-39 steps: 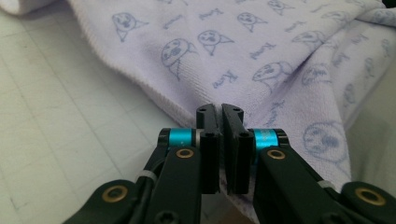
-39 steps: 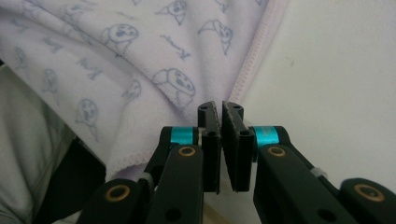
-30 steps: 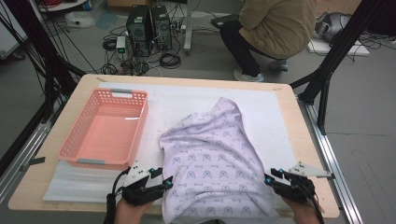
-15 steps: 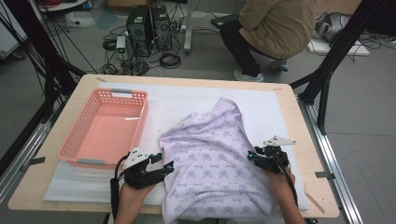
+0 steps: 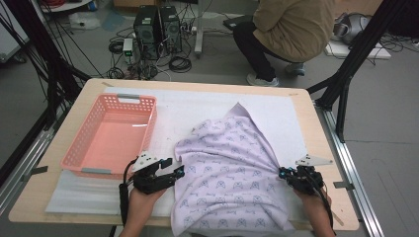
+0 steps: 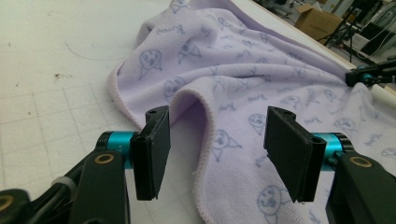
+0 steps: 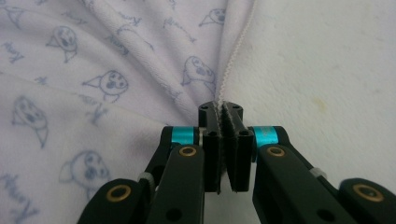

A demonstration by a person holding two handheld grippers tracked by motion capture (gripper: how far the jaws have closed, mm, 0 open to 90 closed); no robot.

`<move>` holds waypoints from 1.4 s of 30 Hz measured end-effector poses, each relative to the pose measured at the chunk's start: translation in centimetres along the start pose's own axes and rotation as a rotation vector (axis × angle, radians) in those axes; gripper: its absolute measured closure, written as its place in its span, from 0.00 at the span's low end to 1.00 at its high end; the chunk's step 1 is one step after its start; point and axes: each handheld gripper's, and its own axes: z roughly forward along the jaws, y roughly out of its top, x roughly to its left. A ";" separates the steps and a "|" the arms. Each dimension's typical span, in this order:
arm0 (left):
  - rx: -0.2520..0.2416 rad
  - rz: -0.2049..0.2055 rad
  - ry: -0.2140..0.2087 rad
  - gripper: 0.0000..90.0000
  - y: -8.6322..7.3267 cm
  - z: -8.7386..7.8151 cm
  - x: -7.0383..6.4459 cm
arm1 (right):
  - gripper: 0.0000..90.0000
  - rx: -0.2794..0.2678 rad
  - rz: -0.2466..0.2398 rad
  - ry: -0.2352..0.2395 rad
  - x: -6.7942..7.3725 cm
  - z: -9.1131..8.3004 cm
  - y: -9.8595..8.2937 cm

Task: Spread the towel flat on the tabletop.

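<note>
A lilac towel (image 5: pixel 232 168) printed with small cartoon faces lies crumpled on the white mat, hanging over the table's near edge. My left gripper (image 5: pixel 173 171) sits at its left edge, open; in the left gripper view a raised fold of the towel (image 6: pixel 205 121) lies between and just beyond the wide-apart jaws of my left gripper (image 6: pixel 219 149). My right gripper (image 5: pixel 282 173) is at the towel's right edge. In the right gripper view my right gripper (image 7: pixel 220 112) is shut on the towel's stitched hem (image 7: pixel 233 56), with the cloth bunched toward the jaws.
A pink plastic basket (image 5: pixel 89 153) stands empty at the table's left. The white mat (image 5: pixel 197 106) covers most of the wooden table (image 5: pixel 321 128). A person in a tan jacket (image 5: pixel 291 24) crouches on the floor behind the table, near computer towers (image 5: pixel 158 27) and cables.
My right gripper moved in from the table's front right to the towel's right edge and closed on the hem. My left gripper moved forward to the towel's left edge.
</note>
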 end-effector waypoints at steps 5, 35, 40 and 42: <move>0.001 -0.001 -0.006 0.46 0.2 0.5 0.1 | 0.96 0.033 0.026 -0.002 -0.4 -1.2 -0.6; 0.233 0.151 0.031 0.94 0.2 4.5 -2.4 | 0.97 0.041 0.009 -0.051 -2.8 3.4 3.9; 0.223 0.153 -0.037 0.94 -0.8 2.3 -3.4 | 0.97 0.052 0.015 -0.051 -3.4 0.8 1.8; 0.230 0.155 -0.063 0.93 -1.0 1.9 -3.6 | 0.97 0.044 0.029 -0.030 -3.7 -0.2 0.9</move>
